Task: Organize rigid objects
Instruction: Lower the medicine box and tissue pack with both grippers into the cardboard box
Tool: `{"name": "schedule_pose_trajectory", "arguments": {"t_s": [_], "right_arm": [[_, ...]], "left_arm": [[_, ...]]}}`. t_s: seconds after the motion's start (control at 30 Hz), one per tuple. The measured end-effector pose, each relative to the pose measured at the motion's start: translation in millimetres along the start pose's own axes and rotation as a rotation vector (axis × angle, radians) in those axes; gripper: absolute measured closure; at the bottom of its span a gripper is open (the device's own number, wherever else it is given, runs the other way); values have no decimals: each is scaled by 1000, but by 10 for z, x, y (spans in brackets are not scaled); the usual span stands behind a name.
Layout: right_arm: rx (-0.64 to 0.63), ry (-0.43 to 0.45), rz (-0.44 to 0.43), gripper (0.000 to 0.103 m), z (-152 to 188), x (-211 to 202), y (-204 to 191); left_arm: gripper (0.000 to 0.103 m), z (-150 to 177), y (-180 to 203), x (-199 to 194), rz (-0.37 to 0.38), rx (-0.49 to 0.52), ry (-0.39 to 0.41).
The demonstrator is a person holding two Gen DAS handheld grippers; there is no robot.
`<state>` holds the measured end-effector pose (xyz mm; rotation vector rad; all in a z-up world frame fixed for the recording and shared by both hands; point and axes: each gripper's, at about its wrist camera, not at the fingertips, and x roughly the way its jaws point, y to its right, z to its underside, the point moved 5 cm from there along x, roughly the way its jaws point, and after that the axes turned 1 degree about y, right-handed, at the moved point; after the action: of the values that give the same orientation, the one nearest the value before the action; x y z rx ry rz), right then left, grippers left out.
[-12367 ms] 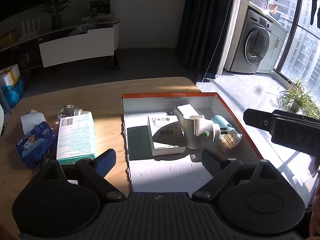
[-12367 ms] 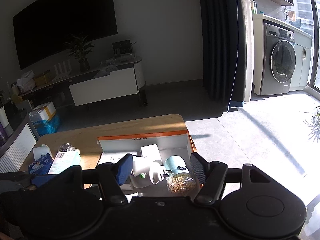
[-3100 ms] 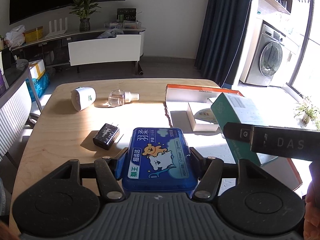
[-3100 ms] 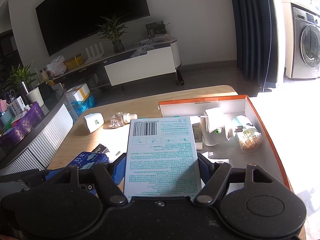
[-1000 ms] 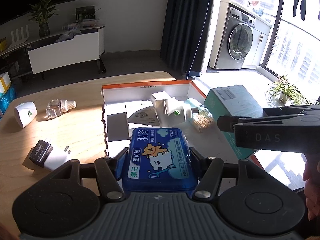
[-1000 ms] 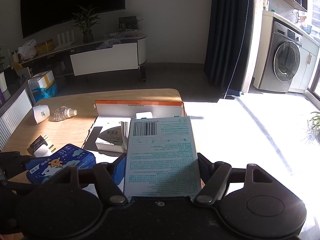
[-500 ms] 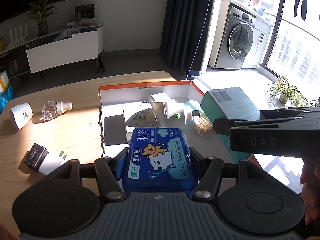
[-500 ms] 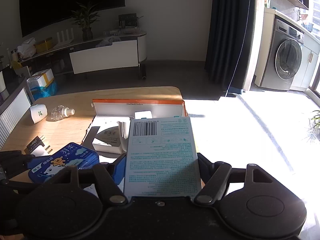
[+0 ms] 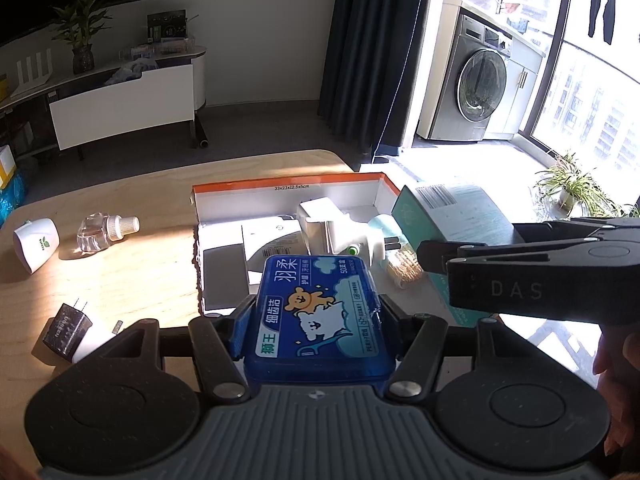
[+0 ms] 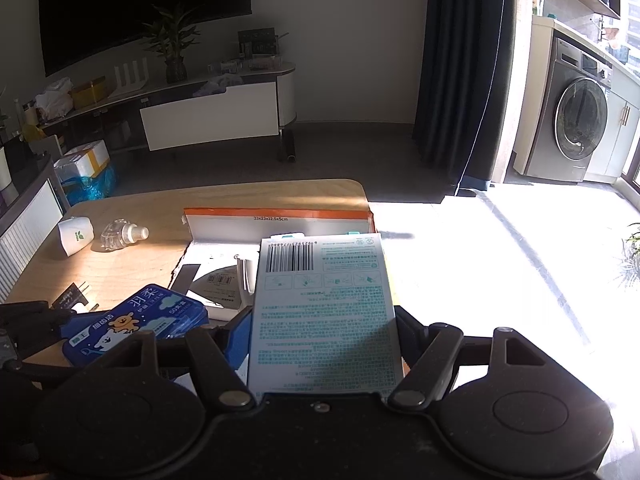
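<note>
Compared with half a second ago, the view from the left gripper has come a little nearer to the orange-edged box, and the charger at 9 o'clock now sits closer to the frame edge; the grips themselves are unchanged. The left fingers are clamped on the blue floss-pick case, which is held above the near edge of the box. Its lid shows a cartoon bear and Chinese characters, with "50" in small print. The right gripper has its fingers pressed on both sides of the pale teal carton, held over the right part of the box; its upper face carries a barcode and rows of small teal text too fine to read. The far wall of the box reads "33x23x12.5x5cm". The side of the right gripper shows "DAS". At 10 o'clock on the wooden table lie a clear bottle and a white cup with a green leaf logo.
</note>
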<state>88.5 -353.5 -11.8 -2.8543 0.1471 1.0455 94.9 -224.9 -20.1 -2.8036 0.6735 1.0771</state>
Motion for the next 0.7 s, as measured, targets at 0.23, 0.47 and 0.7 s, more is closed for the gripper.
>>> {"name": "schedule_pose_trajectory", "arguments": {"t_s": [0.23, 0.47, 0.7], "right_arm": [[6, 0, 2, 18, -94, 74, 28], [9, -16, 2, 18, -82, 164, 55], [9, -33, 0, 18, -96, 280, 75]], "left_arm": [[40, -30, 29, 58, 8, 4, -6], [40, -9, 42, 153, 12, 7, -26], [40, 7, 51, 242, 19, 7, -44]]}}
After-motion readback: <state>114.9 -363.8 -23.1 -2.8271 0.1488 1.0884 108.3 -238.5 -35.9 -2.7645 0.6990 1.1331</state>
